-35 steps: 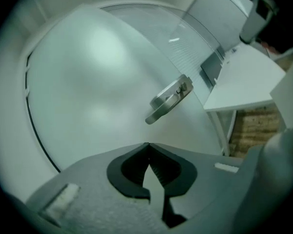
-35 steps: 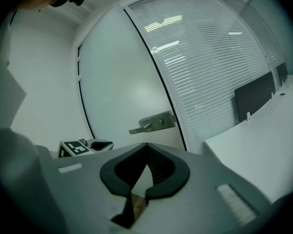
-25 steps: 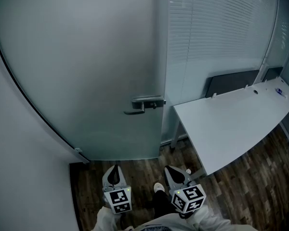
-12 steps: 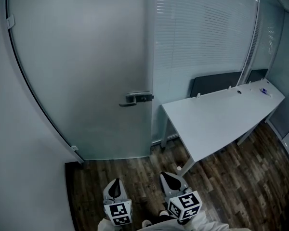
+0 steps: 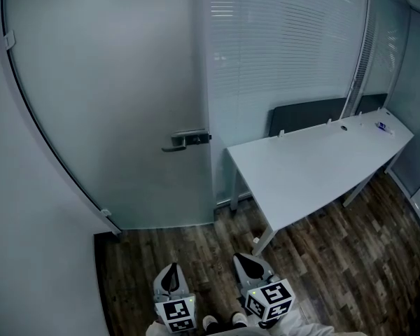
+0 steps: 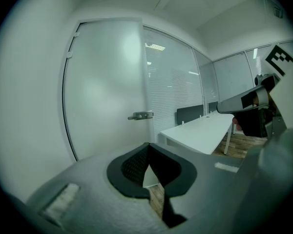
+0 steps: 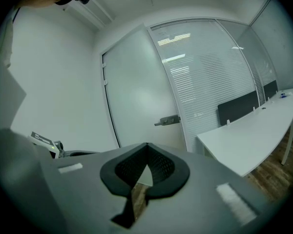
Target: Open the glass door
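1. Glass door (image 5: 119,103) fills the left of the head view: frosted, pale, shut, with hinges on its left edge. It looks heavy, stiff and slick, so the bare pane would probably give poor purchase.
2. Its metal lever handle (image 5: 184,140), at the door's right edge, seems the place to grip.
3. Left gripper (image 5: 171,275) and right gripper (image 5: 248,263) hang over the floor, well apart from the door, jaws closed together, empty.

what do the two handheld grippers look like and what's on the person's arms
The left gripper and right gripper are alike: smooth light-grey moulded shells tapering to two jaws lined with black textured pads. Each carries a white cube printed with black square markers. Pale sleeves show just behind them at the frame's bottom edge. No cables are visible.
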The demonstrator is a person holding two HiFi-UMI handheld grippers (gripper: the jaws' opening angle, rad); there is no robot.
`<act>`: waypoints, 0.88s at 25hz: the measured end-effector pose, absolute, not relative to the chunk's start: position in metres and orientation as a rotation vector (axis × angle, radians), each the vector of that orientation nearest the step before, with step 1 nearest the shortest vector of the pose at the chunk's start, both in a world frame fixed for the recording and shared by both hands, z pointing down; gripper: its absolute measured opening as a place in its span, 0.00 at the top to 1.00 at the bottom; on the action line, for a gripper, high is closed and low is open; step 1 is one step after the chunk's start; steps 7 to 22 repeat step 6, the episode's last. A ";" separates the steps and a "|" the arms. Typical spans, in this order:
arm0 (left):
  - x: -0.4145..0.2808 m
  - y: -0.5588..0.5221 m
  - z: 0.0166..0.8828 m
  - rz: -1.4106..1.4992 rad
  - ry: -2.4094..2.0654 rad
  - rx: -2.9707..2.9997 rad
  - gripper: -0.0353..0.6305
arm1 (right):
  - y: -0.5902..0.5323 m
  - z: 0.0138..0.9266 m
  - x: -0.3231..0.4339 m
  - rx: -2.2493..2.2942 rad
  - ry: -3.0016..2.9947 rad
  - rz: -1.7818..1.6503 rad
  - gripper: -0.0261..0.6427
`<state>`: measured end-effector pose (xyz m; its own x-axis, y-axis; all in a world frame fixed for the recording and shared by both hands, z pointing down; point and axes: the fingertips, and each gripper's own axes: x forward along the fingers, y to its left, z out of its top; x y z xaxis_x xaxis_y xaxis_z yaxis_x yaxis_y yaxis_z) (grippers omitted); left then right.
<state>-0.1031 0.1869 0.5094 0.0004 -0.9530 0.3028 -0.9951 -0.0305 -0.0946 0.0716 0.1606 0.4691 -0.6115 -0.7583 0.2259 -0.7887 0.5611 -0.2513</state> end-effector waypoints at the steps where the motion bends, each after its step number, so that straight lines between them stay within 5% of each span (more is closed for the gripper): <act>1: -0.099 0.188 0.510 0.431 -2.077 2.113 0.95 | 0.161 0.469 0.075 1.337 -2.694 0.508 0.96; 22: -0.088 0.192 0.509 0.465 -2.084 2.111 0.95 | 0.163 0.471 0.084 1.325 -2.693 0.516 0.96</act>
